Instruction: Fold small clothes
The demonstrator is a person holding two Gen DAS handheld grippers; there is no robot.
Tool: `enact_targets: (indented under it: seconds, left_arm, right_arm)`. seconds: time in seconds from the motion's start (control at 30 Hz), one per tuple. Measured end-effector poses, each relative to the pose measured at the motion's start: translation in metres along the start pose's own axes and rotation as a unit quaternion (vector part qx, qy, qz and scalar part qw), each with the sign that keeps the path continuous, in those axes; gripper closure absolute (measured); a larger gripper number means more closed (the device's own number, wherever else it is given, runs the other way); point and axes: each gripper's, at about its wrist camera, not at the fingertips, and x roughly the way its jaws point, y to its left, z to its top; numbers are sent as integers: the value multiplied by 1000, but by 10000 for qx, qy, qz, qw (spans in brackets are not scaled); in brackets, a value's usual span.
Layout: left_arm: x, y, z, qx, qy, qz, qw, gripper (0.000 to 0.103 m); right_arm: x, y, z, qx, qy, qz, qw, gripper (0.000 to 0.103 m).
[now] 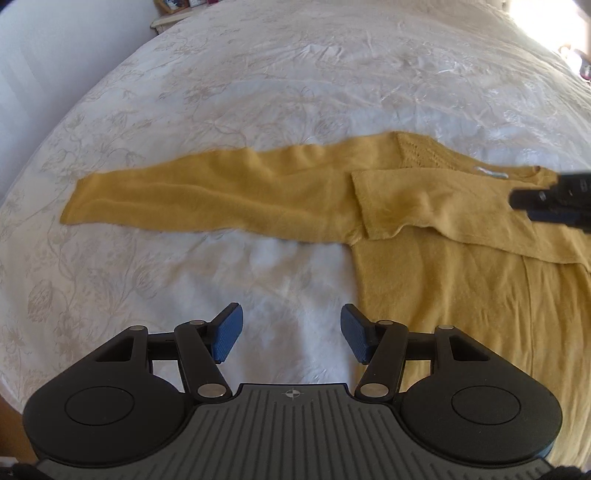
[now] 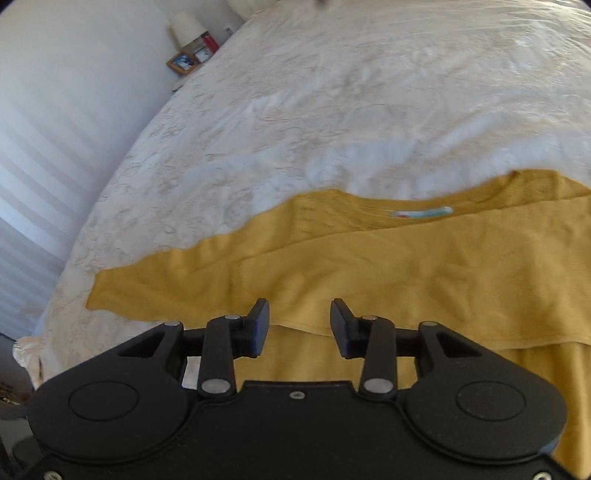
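A mustard-yellow sweater [image 1: 461,280] lies flat on the white bedspread [image 1: 258,92]. Its left sleeve [image 1: 207,195] stretches out to the left. Its other sleeve [image 1: 443,218] is folded across the chest, below the neck label [image 1: 491,171]. My left gripper [image 1: 291,332] is open and empty, above the bedspread just left of the sweater's side edge. My right gripper [image 2: 299,326] is open and empty, hovering over the folded sleeve [image 2: 406,273] and body; it also shows in the left wrist view [image 1: 554,203] at the right edge. The label [image 2: 424,213] shows in the right wrist view too.
The bedspread [image 2: 332,110] has a pale floral pattern and extends far beyond the sweater. A nightstand with a white lamp [image 2: 186,24] and small picture frames [image 2: 183,61] stands by the wall at the far left. The bed's left edge drops off next to the wall.
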Motion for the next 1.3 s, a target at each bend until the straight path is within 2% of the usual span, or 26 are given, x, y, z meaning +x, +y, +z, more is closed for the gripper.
enact_targets:
  seconds: [0.1,0.17,0.27,0.37,0.53,0.6,0.63,0.7,0.73,0.77,0.8,0.9,0.97,1.03,1.13,1.2,1.3]
  left_arm:
    - [12,-19,17,71,-194,-176,9996,46]
    - [22,-35,28,108,-319,-437,9985,46]
    - [39,-57,42,134,-419,-877,9952,46]
    - [54,-82,53,382,-518,-852,9943,46]
    - [87,-114,59,944,-432,-569,9930,45]
    - [110,-119,55,1157,-30,-505,9920,44]
    - [120,-120,52,1187,139,-528,9914,44]
    - [124,-115,48,1084,49,-571,9925,39]
    - [124,-114,49,1050,58,-583,9927,39]
    - [122,-112,49,1020,64,-603,9929,39]
    - [120,-111,49,998,52,-615,9931,39]
    - [106,-112,53,980,-113,-727,9925,39]
    - [98,-116,55,1031,-287,-815,9909,39]
    - [97,-122,54,1125,-298,-838,9897,38]
    - [112,-132,51,1285,-44,-722,9891,38]
    - [122,-132,48,1298,85,-693,9891,33]
    - [121,-126,51,1184,101,-764,9900,31]
  right_arm:
    - [-18,-46,-2,214,-60,-544,9983,55]
    - [-31,-77,-1,389,-135,-919,9949,55]
    - [-45,-123,7,783,-251,-1253,9887,52]
    - [-50,-158,16,1029,-310,-1448,9836,50]
    - [-29,-190,27,1167,-162,-1387,9833,46]
    - [-16,-196,27,1172,-6,-1346,9839,46]
    - [-10,-198,26,1150,56,-1335,9843,46]
    - [0,-200,24,1052,269,-1275,9859,46]
    - [4,-200,23,1023,351,-1225,9866,49]
    - [6,-199,23,975,446,-1121,9879,75]
    - [5,-197,23,872,508,-1096,9888,91]
    - [-8,-198,27,610,441,-1354,9879,92]
    - [-10,-213,27,753,451,-1588,9834,95]
    - [-9,-223,27,874,481,-1727,9799,96]
    - [-14,-228,26,1014,351,-1456,9835,94]
    - [-23,-228,22,1125,188,-1376,9839,82]
    - [-43,-224,11,1249,74,-1205,9848,80]
